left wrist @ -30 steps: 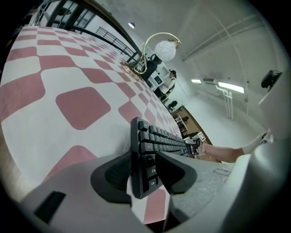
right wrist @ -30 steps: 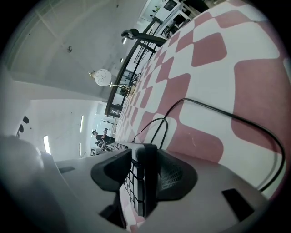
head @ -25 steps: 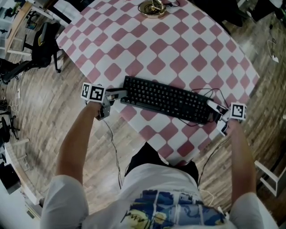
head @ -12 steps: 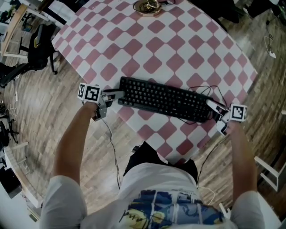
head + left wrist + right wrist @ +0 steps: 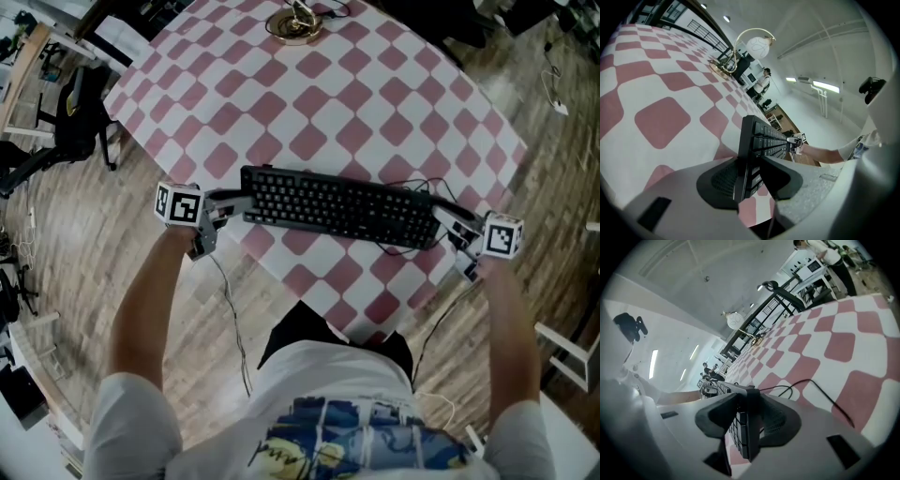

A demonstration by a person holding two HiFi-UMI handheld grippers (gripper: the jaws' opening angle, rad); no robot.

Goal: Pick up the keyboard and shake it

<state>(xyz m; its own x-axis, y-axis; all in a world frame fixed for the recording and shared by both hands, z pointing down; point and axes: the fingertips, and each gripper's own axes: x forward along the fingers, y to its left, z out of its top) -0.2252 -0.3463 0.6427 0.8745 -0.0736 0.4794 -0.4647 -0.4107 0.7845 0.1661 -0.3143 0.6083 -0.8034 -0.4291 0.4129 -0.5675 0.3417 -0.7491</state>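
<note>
A black keyboard [image 5: 337, 208] lies lengthwise across the near part of the checked tablecloth [image 5: 319, 103]. My left gripper [image 5: 242, 199] holds its left end, jaws closing on it, one pad under the base and one on the keys. In the left gripper view the keyboard [image 5: 761, 136] runs away from the left gripper [image 5: 749, 176]. My right gripper [image 5: 439, 217] clamps the right end. The right gripper view shows the keyboard's edge [image 5: 745, 432] pinched in the right gripper [image 5: 746, 420]. I cannot tell whether the keyboard clears the cloth.
The keyboard's thin black cable [image 5: 427, 187] loops on the cloth by the right end and shows as the cable [image 5: 806, 385] in the right gripper view. A gold lamp base [image 5: 292, 21] stands at the far edge. A dark chair [image 5: 75, 103] stands off the table's left.
The keyboard and both grippers have shifted left and a little farther up the head view. The keyboard now lies more level across the picture.
</note>
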